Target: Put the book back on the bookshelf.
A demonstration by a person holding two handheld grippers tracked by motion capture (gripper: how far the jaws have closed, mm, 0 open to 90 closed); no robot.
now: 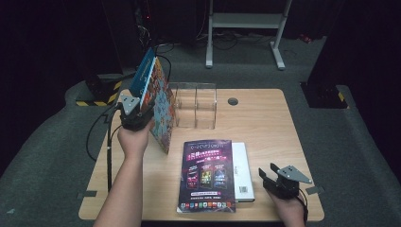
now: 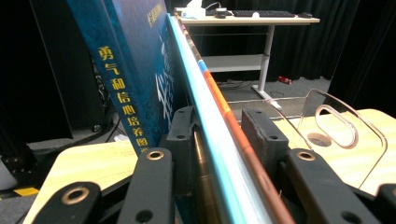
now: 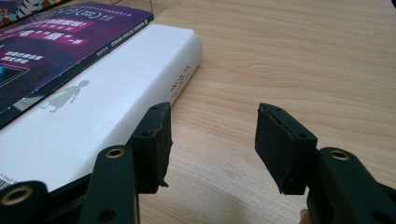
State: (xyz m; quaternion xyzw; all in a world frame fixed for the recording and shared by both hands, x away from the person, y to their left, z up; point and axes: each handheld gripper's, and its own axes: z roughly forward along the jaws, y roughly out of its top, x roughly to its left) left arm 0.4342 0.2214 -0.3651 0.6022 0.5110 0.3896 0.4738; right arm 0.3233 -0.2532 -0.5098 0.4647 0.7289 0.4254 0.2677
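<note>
Worktop [image 1: 265,123]: light wood, rounded corners, round grommet hole [image 1: 232,101].
Floor [image 1: 331,142]: grey carpet.
Walls: black curtains [image 2: 299,51].
Far desk [image 2: 252,19]: white legs, keyboard [image 2: 264,13] on top.
Light: dim surrounds.

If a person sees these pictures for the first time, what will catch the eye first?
First, the big colourful book held up in the air at the table's left side, clamped in the left claw; it seems to be more than one volume pressed together. Next, the purple magazine lying flat near the front edge, partly over a white book. The right claw waits open beside that book, and a clear acrylic stand sits behind.
</note>
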